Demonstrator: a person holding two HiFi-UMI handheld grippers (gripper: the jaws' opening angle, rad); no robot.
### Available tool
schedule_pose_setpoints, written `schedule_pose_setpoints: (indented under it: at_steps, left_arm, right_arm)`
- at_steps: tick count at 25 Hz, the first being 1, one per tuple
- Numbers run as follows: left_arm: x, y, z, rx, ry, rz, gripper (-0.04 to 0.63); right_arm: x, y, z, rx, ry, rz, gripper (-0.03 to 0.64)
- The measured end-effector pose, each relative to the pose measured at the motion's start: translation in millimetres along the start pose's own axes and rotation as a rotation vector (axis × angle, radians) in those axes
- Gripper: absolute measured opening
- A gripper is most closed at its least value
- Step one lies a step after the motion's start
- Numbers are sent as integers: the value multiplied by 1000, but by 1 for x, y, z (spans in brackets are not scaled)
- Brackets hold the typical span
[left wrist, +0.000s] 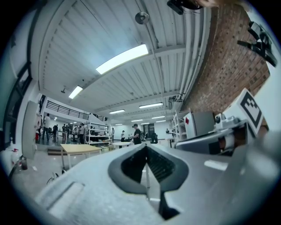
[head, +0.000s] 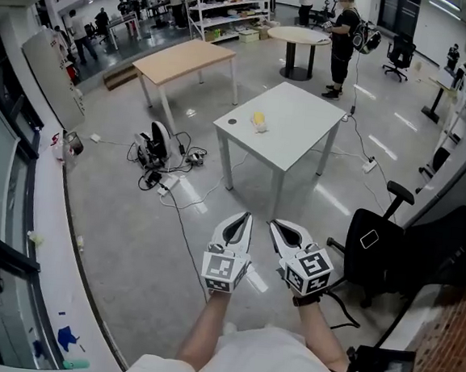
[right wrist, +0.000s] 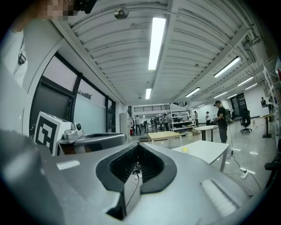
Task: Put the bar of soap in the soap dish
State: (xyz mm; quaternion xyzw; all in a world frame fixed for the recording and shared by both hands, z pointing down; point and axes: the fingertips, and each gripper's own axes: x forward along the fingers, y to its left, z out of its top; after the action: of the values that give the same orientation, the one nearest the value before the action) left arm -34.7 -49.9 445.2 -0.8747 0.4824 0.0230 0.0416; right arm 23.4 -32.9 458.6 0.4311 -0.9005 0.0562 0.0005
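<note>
A small yellow thing (head: 259, 121), too far off to tell whether it is soap or dish, lies on the white table (head: 303, 130) well ahead of me. A small dark round spot (head: 231, 122) sits near that table's left corner. Both grippers hang over the grey floor, short of the table and side by side. My left gripper (head: 246, 217) is shut with nothing in it, and so is my right gripper (head: 274, 223). The right gripper view shows the yellow thing (right wrist: 185, 150) on the white table (right wrist: 206, 150) beyond the shut jaws (right wrist: 137, 145). In the left gripper view the jaws (left wrist: 146, 146) meet, empty.
Cables and a device (head: 159, 152) lie on the floor left of the table. A black office chair (head: 389, 251) stands at my right. A wooden table (head: 187, 60), a round table (head: 299, 37) and a standing person (head: 343, 38) are farther back. Shelves line the far wall.
</note>
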Motion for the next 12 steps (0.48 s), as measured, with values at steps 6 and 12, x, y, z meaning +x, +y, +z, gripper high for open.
schedule_pose_setpoints:
  at_steps: [6, 12]
  left_arm:
    - [-20, 30, -5, -17, -11, 48, 0]
    - [-35, 46, -9, -39, 19, 38, 0]
  right_arm:
    - [10, 8, 10, -4, -58, -85, 9]
    - [22, 17, 4, 16, -53, -125, 9]
